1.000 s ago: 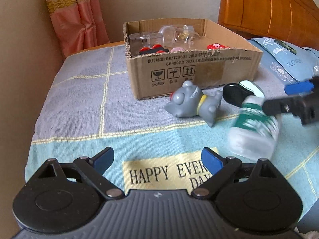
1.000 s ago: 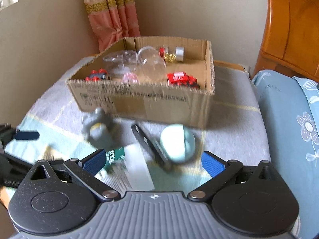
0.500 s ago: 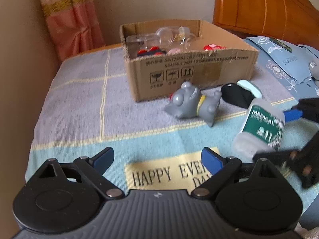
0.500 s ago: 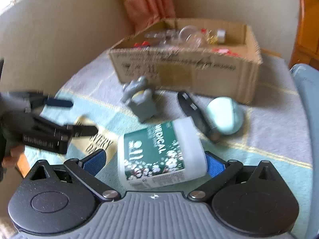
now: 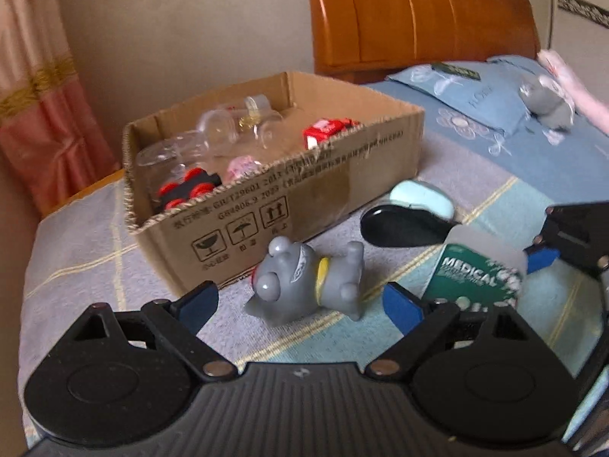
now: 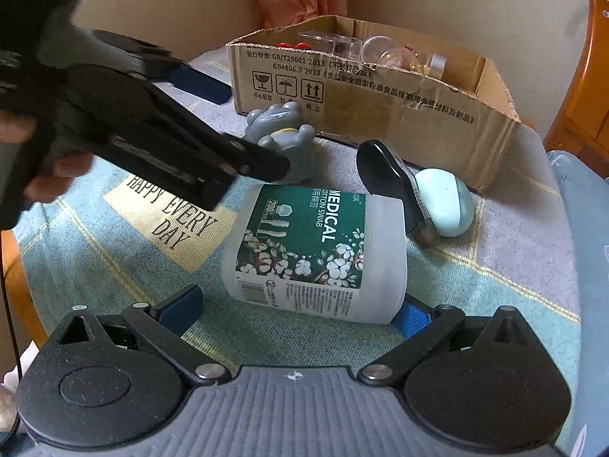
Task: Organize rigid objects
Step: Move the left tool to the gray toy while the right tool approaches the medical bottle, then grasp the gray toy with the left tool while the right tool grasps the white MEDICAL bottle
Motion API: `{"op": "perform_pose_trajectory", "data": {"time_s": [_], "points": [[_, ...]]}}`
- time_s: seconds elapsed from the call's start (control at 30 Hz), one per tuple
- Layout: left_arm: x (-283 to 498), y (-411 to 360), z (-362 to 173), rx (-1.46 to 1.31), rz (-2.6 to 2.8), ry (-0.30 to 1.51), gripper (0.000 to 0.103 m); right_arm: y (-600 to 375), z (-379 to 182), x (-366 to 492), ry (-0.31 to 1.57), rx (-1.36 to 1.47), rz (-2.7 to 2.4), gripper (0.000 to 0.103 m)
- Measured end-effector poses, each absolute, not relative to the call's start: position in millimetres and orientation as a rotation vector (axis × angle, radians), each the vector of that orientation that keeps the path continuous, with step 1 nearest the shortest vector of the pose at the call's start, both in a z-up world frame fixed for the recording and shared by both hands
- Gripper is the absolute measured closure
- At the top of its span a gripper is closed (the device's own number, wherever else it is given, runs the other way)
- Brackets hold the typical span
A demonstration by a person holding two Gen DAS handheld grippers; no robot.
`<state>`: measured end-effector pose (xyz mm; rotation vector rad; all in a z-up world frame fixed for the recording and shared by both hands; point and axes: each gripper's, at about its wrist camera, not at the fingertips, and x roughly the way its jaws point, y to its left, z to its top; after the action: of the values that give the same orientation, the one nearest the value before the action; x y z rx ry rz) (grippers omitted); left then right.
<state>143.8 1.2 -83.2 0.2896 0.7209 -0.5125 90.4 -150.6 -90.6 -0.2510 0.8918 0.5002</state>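
Right gripper [image 6: 300, 304] jaws apart astride swab jar [image 6: 316, 255], unclamped; left gripper [image 5: 300, 301] jaws apart, closing toward toy [image 5: 308, 282]. Next: clamp, carry to box [image 5: 342, 175].

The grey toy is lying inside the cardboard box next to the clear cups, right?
Not quite. The grey toy lies outside the cardboard box, on the cloth in front of it; the left wrist view shows this. The clear cups are inside.
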Motion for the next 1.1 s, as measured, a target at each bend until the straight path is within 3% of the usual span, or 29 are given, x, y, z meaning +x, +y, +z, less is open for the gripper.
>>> {"op": "perform_pose_trajectory", "data": {"time_s": [0.03,0.1,0.17,0.7,1.1], "points": [[148.0,1.4,-86.4,0.286,-0.519,0.731,0.014,-151.1,-90.9,89.2,0.889,-0.251,0.503,0.000],[154.5,2.7,-90.7,0.267,-0.535,0.753,0.026,-153.3,-91.6,87.4,0.881,-0.251,0.506,0.000],[160.2,5.3,-93.6,0.233,-0.559,0.770,0.027,-153.4,-92.4,85.8,0.874,-0.250,0.507,0.000],[137.4,18.5,-93.4,0.177,-0.392,0.787,0.030,-146.9,-96.0,81.3,0.857,-0.236,0.467,0.000],[95.6,53.8,-94.7,-0.036,-0.186,0.834,0.030,-142.4,-96.7,99.8,0.858,-0.201,0.388,0.000]]}}
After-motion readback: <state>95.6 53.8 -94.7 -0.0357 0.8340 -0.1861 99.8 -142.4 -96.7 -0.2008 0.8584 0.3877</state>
